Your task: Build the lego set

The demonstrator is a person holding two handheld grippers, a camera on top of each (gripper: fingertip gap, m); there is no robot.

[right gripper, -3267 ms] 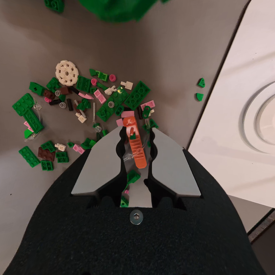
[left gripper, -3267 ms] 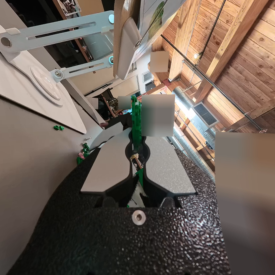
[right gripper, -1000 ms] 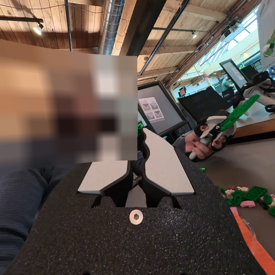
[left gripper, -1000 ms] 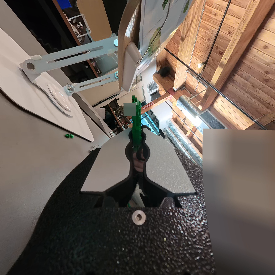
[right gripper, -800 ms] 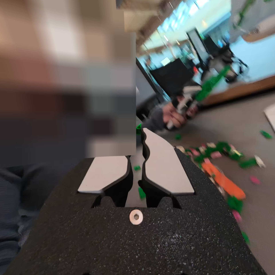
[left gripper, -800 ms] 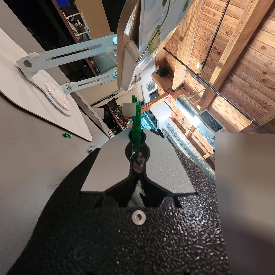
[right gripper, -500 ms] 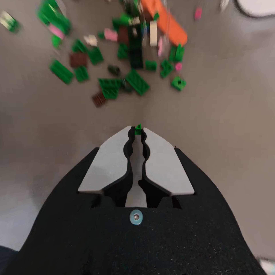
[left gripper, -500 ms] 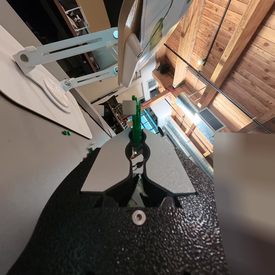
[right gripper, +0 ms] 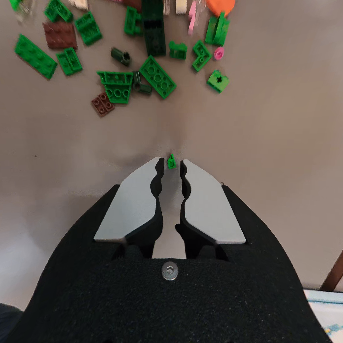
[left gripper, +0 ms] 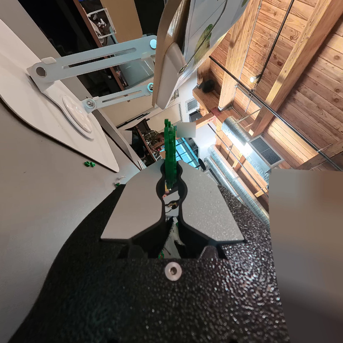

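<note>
My left gripper (left gripper: 170,165) is shut on a green lego plate assembly (left gripper: 169,146). It holds the assembly edge-on, raised above the grey table (left gripper: 37,204). My right gripper (right gripper: 171,160) points down at the table, jaws a little apart. A tiny green piece (right gripper: 171,163) sits between its fingertips and touches neither. Loose lego pieces lie beyond it: a green plate with holes (right gripper: 157,77), a long green plate (right gripper: 34,55), a brown plate (right gripper: 60,35), a small brown plate (right gripper: 102,104), a green cross-hole brick (right gripper: 218,81) and a pink round piece (right gripper: 219,53).
A white stand (left gripper: 55,111) with two slotted arms holds a wooden board (left gripper: 167,55) with a printed sheet over the table's far left. Two small green pieces (left gripper: 89,164) lie by its base. An orange object (right gripper: 220,5) lies behind the pile. A printed sheet (right gripper: 326,315) lies at the near right.
My right gripper swung from pointing up into the room down to the table, shut on the tiny green piece, then opened; the piece now sits free between its tips. The left gripper shifted only slightly.
</note>
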